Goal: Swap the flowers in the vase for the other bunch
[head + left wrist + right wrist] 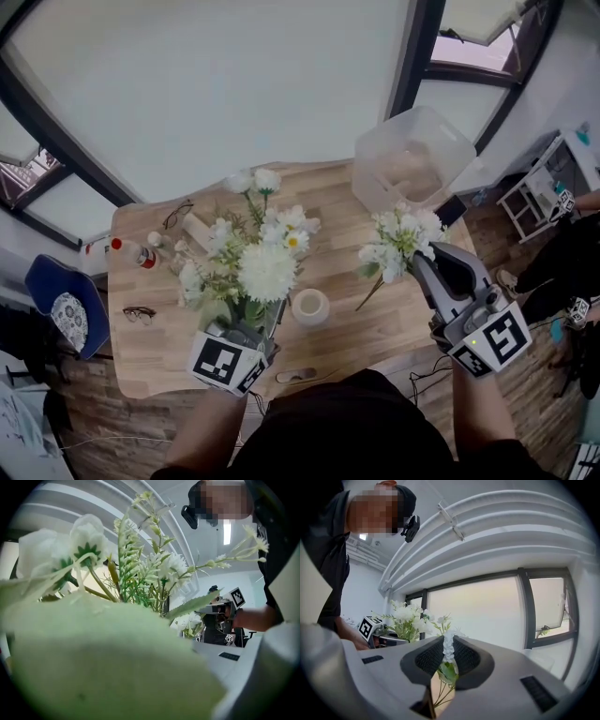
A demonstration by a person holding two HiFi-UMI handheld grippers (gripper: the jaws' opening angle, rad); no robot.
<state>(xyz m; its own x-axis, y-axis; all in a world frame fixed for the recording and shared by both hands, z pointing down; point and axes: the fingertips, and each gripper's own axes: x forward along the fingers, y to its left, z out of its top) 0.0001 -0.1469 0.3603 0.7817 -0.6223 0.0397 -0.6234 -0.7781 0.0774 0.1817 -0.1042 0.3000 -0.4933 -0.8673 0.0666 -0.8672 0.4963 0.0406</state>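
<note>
My left gripper is at the table's near edge, and a big bunch of white flowers with green leaves rises from it. In the left gripper view a blurred leaf hides the jaws. My right gripper is shut on the stems of a smaller white bunch. The right gripper view shows its ribbed pads pressed on that white sprig. A small white vase stands on the table between the two grippers, with nothing in it.
On the wooden table a clear plastic tub stands at the far right. A red-capped bottle and two pairs of glasses lie at the left. A blue chair is beyond the left edge.
</note>
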